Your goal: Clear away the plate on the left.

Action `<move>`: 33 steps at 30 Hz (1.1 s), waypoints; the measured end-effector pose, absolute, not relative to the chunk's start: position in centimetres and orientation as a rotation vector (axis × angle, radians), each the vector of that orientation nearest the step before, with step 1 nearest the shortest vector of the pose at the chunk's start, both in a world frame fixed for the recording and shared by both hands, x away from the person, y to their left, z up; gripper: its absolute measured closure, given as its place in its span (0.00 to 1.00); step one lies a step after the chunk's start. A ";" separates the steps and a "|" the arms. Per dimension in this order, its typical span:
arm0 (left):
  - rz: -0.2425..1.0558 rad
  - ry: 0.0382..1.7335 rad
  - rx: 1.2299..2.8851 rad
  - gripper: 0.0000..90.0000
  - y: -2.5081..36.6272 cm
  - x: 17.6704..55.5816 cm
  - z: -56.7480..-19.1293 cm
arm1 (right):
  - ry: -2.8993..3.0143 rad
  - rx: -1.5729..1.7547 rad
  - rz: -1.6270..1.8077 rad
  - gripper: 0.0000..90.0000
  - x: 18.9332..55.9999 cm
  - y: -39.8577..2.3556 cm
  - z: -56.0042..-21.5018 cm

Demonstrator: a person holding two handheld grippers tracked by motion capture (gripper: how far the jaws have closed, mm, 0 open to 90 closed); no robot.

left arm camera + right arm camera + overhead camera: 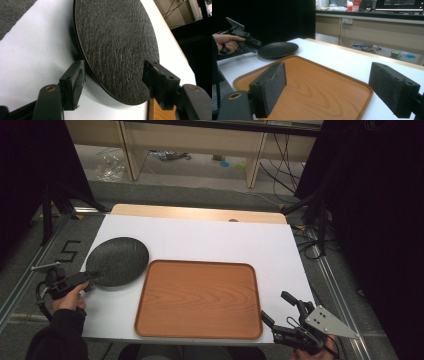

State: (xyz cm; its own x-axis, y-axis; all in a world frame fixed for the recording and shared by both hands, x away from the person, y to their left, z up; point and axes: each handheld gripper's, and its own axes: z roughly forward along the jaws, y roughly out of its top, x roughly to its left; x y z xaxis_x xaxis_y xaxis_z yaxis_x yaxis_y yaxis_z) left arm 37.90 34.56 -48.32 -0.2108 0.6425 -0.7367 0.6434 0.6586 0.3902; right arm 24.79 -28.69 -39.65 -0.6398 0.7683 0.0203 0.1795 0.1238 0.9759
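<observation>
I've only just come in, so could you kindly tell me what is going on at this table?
A person sits at a white-topped table with a two-jaw gripper in each hand. The left gripper has its jaws open on either side of the rim of a round, dark, rough-textured plate, not clamped on it. The plate lies just left of an empty rectangular wooden tray. The right gripper is open near the tray's right front corner, holding nothing.
</observation>
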 end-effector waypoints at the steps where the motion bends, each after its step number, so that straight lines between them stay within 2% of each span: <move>1: 0.003 1.903 1.025 0.39 34.6 37.9 -48.4 | 1.905 0.896 1.547 0.17 24.9 -28.7 -39.6; 28: -0.092 1.917 0.924 0.51 35.4 40.1 -50.4 | 1.898 0.892 1.581 0.17 25.0 -28.6 -39.8; 29: -0.086 1.923 0.920 0.53 35.4 40.0 -50.5 | 1.897 0.892 1.583 0.17 25.0 -28.6 -39.8; 33: -0.071 1.960 0.886 0.72 35.6 39.7 -50.8 | 1.899 0.889 1.582 0.17 25.0 -28.6 -39.8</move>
State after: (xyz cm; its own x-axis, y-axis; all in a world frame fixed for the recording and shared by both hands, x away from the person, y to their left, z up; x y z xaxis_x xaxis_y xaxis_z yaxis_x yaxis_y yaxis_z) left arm 39.73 35.56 -50.79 -0.2865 0.5533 -0.7822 0.6087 0.7356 0.2974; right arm 25.00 -28.58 -39.76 -0.6562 0.7542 0.0251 0.1612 0.1076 0.9810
